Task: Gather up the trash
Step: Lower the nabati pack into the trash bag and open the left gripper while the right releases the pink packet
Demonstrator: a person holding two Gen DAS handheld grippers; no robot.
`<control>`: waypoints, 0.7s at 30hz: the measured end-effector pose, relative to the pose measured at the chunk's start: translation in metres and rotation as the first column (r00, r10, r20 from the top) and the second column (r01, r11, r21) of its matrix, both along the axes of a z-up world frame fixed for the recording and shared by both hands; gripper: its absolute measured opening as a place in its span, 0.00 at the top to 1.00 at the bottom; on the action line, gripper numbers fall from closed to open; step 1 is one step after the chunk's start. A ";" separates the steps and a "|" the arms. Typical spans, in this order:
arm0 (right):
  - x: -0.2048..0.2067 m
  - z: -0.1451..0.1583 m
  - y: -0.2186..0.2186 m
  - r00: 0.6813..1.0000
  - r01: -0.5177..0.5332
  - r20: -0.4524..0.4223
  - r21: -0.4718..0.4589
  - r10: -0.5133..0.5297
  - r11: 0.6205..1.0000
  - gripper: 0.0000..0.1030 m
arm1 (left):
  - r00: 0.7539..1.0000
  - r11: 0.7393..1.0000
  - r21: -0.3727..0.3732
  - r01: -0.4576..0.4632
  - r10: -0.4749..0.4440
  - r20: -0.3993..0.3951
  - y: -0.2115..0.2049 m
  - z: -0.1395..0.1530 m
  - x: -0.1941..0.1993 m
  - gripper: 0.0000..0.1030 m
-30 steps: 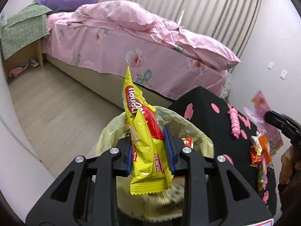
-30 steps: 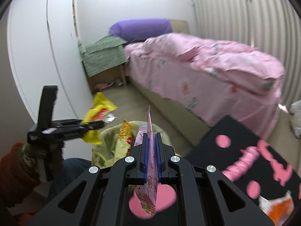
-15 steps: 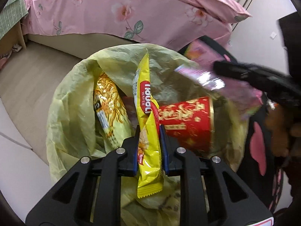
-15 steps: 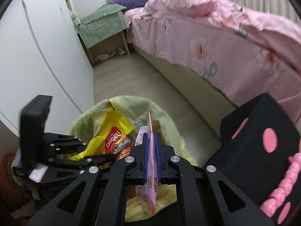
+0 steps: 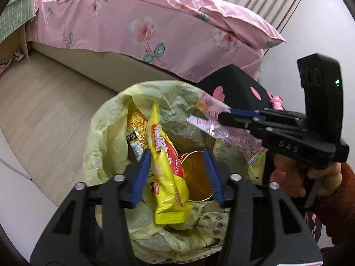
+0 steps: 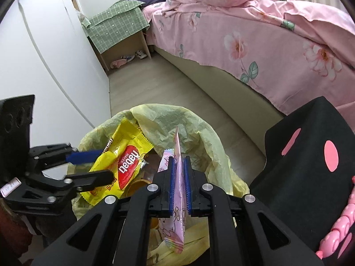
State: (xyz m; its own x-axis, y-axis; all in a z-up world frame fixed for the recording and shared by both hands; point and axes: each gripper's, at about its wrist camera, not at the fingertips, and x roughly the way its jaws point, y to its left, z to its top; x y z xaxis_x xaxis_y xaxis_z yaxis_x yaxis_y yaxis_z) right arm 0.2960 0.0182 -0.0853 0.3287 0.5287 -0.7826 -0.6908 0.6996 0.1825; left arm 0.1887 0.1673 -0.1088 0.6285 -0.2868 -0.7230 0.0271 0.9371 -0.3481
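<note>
Both tools hang over the open mouth of a bin lined with a pale yellow bag [image 5: 106, 133], which stands on the wooden floor [image 5: 51, 102] beside the bed with the pink floral cover [image 5: 155, 28]. The left tool [image 5: 175, 173] has its jaws opening: the blue pads stand apart, and the yellow wafer wrapper [image 5: 166, 168] lies between them, leaning against the left pad and clear of the right one, its lower end over the bag's crumpled rim. In the right wrist view the same wrapper [image 6: 124, 166] shows its red label between the left tool's fingers. The right tool [image 6: 178, 184] is clamped on a thin pink wrapper [image 6: 178, 201], the pads nearly together with the sheet standing on edge between them and its corner hanging below. A gold wrapper [image 5: 136, 128] and a gold-rimmed cup [image 5: 195, 177] lie inside the bag. A black surface with pink spots [image 6: 310, 155] stands just beside the bin.
</note>
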 end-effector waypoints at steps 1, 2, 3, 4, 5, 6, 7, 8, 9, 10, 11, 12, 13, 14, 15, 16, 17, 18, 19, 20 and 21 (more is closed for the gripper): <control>-0.001 0.001 -0.002 1.000 0.007 0.003 0.001 -0.007 1.000 0.80 | 1.000 1.000 -0.001 -0.010 0.010 0.004 0.001 0.003 -0.002 0.53; -0.003 0.002 -0.003 1.000 0.009 0.003 0.006 -0.009 1.000 0.71 | 1.000 1.000 -0.005 -0.022 0.022 0.010 0.003 0.006 -0.003 0.52; -0.004 0.005 -0.006 1.000 0.007 -0.003 0.027 -0.007 1.000 0.53 | 0.999 0.999 -0.007 -0.035 0.035 0.015 0.006 0.009 -0.005 0.50; -0.006 0.008 -0.008 1.000 0.005 -0.008 0.048 -0.004 0.999 0.50 | 0.998 0.998 -0.005 -0.055 0.055 0.025 0.009 0.013 -0.008 0.49; -0.008 0.011 -0.011 1.000 0.002 -0.011 0.065 -0.002 0.998 0.50 | 0.996 0.997 0.000 -0.077 0.077 0.036 0.012 0.018 -0.011 0.48; -0.010 0.016 -0.014 1.000 0.002 -0.007 0.073 -0.002 0.997 0.50 | 0.995 0.995 0.002 -0.095 0.095 0.044 0.014 0.021 -0.014 0.48; -0.012 0.019 -0.016 1.000 0.009 0.008 0.070 -0.010 0.998 0.50 | 0.990 0.992 -0.001 -0.129 0.129 0.058 0.018 0.028 -0.018 0.48; -0.014 0.023 -0.018 1.000 0.017 0.024 0.068 -0.019 0.998 0.50 | 0.987 0.989 -0.007 -0.149 0.149 0.064 0.020 0.031 -0.020 0.47; -0.018 0.031 -0.025 0.999 0.026 0.040 0.075 -0.029 0.997 0.50 | 0.982 0.985 -0.017 -0.172 0.173 0.072 0.022 0.035 -0.023 0.47; -0.020 0.035 -0.029 0.999 0.028 0.044 0.083 -0.032 0.996 0.50 | 0.977 0.980 -0.029 -0.198 0.199 0.081 0.025 0.040 -0.028 0.46; -0.023 0.041 -0.036 0.998 0.032 0.052 0.092 -0.037 0.995 0.50 | 0.971 0.976 -0.035 -0.217 0.219 0.091 0.025 0.044 -0.031 0.46; -0.030 0.050 -0.047 0.996 0.042 0.076 0.099 -0.049 0.994 0.49 | 0.968 0.973 -0.038 -0.229 0.232 0.100 0.025 0.048 -0.035 0.46; -0.035 0.055 -0.056 0.993 0.050 0.098 0.100 -0.060 0.994 0.49 | 0.964 0.970 -0.041 -0.240 0.243 0.112 0.023 0.052 -0.039 0.45; -0.044 0.062 -0.068 0.989 0.061 0.127 0.103 -0.074 0.993 0.48 | 0.960 0.968 -0.053 -0.246 0.250 0.125 0.018 0.057 -0.043 0.43; -0.051 0.067 -0.081 0.985 0.074 0.151 0.109 -0.090 0.991 0.44 | 0.958 0.967 -0.065 -0.248 0.255 0.130 0.016 0.060 -0.044 0.42; -0.058 0.069 -0.092 0.981 0.086 0.162 0.115 -0.105 0.990 0.42 | 0.956 0.964 -0.096 -0.248 0.260 0.139 0.011 0.063 -0.047 0.42; -0.065 0.072 -0.105 0.978 0.100 0.171 0.123 -0.121 0.987 0.42 | 0.956 0.963 -0.127 -0.238 0.256 0.146 0.004 0.066 -0.049 0.40; -0.078 0.076 -0.125 0.973 0.118 0.184 0.134 -0.141 0.984 0.42 | 0.957 0.964 -0.142 -0.227 0.248 0.153 -0.002 0.068 -0.050 0.40; -0.085 0.078 -0.138 0.969 0.129 0.193 0.136 -0.154 0.982 0.42 | 0.959 0.966 -0.152 -0.208 0.232 0.164 -0.012 0.071 -0.051 0.38; -0.097 0.081 -0.158 0.961 0.152 0.211 0.128 -0.176 0.980 0.42 | 0.961 0.970 -0.157 -0.185 0.211 0.176 -0.024 0.073 -0.051 0.35; -0.107 0.083 -0.174 0.956 0.168 0.224 0.119 -0.191 0.979 0.42 | 0.966 0.975 -0.161 -0.150 0.179 0.184 -0.038 0.074 -0.050 0.34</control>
State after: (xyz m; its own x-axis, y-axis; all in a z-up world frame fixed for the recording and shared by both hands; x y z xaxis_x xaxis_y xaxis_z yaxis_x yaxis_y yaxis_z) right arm 0.1886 -0.1557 -0.0024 0.5920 0.5145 -0.6204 -0.5872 0.8026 0.1053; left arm 0.1383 0.1296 -0.0344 0.8012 -0.2597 -0.5391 -0.0420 0.8743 -0.4836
